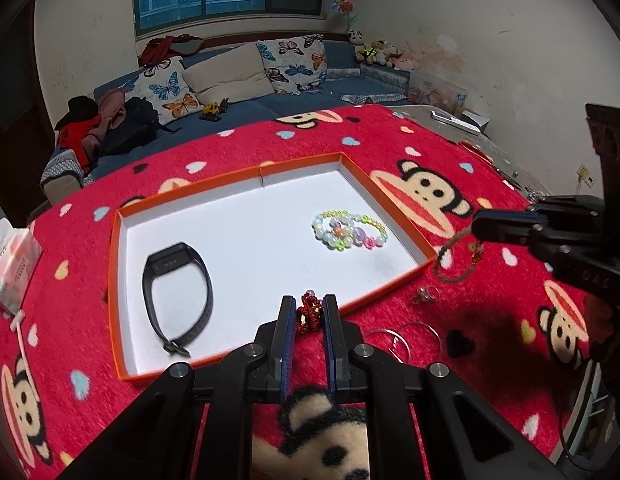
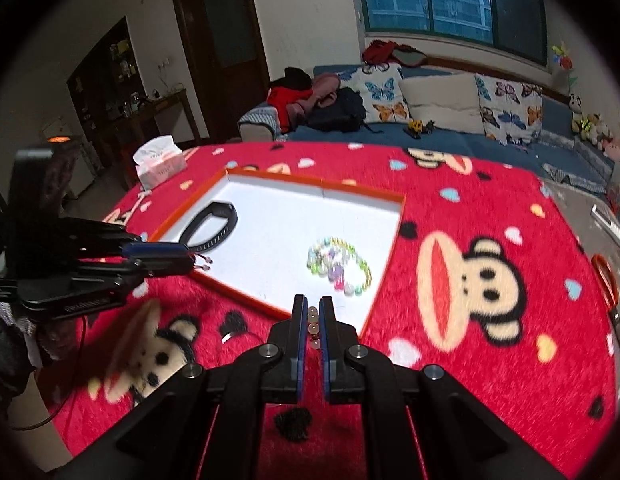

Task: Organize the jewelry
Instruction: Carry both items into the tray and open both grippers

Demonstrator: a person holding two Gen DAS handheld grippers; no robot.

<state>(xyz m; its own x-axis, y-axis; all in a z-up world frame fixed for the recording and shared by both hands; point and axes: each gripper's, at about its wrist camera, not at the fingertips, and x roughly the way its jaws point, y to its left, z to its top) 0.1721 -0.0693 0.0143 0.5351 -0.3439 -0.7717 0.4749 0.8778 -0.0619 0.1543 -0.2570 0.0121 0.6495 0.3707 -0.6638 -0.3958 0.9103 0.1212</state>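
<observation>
A: Left gripper point(image 1: 309, 312) is pinched on the red knotted cord bracelet point(image 1: 309, 314) over the orange-rimmed white tray point(image 1: 230, 176); a loose tail could snag that rim.

B: Right gripper point(image 2: 313, 322), nearly closed, holds a brown cord bracelet with pale beads point(image 1: 454, 258) beside the far corner; it may slip outside.

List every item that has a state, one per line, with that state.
left gripper: jaws shut on the red knotted cord
red knotted cord: held above the tray's near rim
right gripper: jaws shut on the brown cord bracelet
brown cord bracelet: hanging beside the tray
orange tray: open, no lid
black wristband: inside tray, strap buckled
pastel bead bracelets: inside tray, piled together
thin wire bangle: loose on the blanket
</observation>
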